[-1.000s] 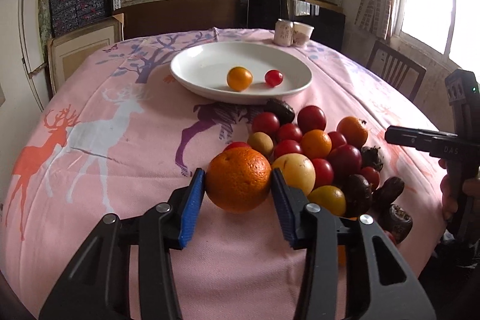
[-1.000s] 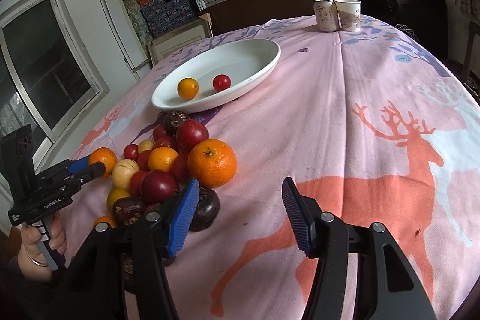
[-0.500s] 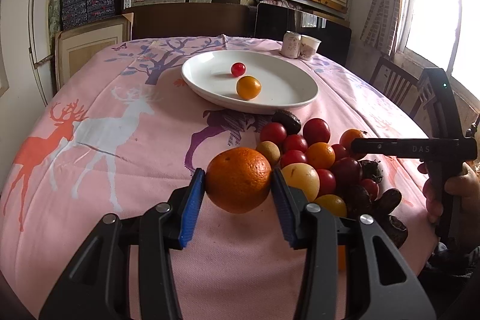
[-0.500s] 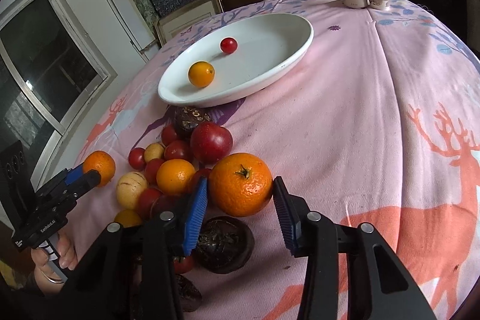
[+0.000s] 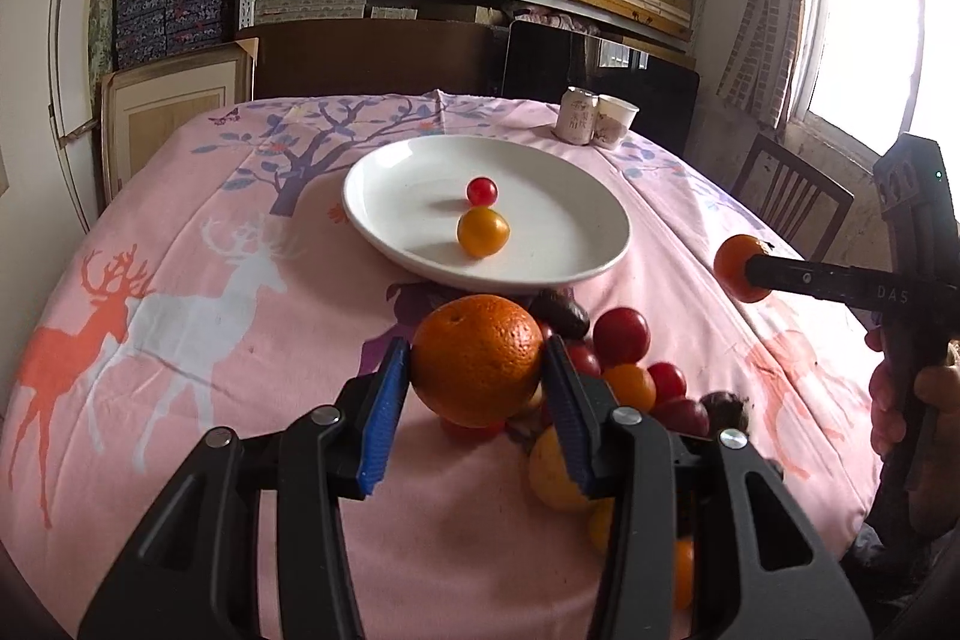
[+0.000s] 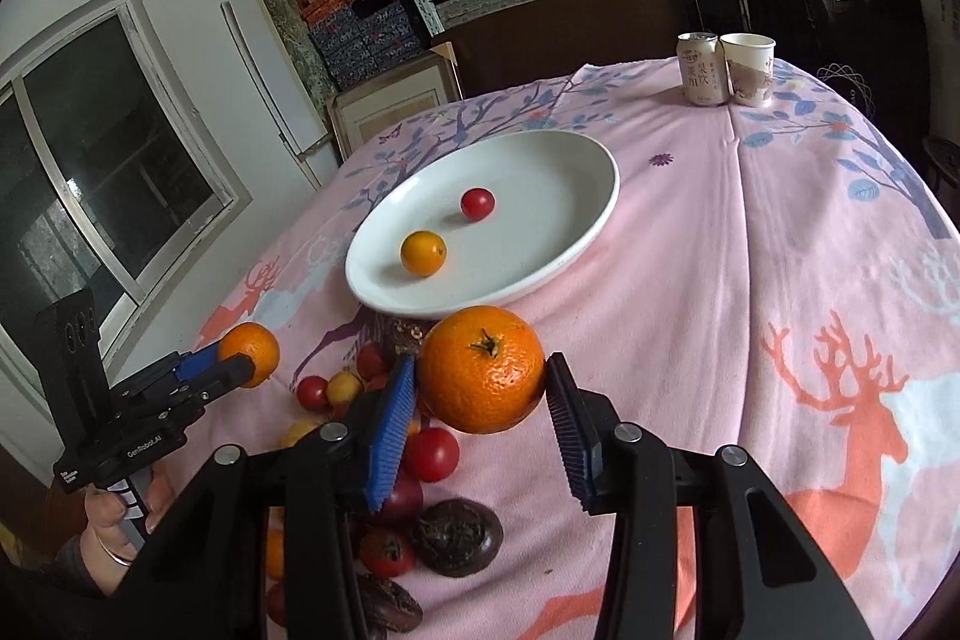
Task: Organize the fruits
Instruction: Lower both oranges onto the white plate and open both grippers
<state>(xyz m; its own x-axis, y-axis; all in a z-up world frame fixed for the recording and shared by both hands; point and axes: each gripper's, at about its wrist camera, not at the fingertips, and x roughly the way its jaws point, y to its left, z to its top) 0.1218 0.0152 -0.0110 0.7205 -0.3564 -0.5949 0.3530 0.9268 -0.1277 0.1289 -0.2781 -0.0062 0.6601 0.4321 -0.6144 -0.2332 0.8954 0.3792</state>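
Oranges clamped in both tools, plate rim near, bare cloth beside

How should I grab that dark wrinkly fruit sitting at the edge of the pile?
Probably around its wide middle, coming down from above on the bare-cloth side. The dark wrinkly fruit is squat and round, with a red fruit crowding its left, while the tablecloth to its right is bare.

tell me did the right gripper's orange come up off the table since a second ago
Yes. The orange sat beside the fruit pile then; now the right gripper holds it raised, overlapping the white plate's near rim.
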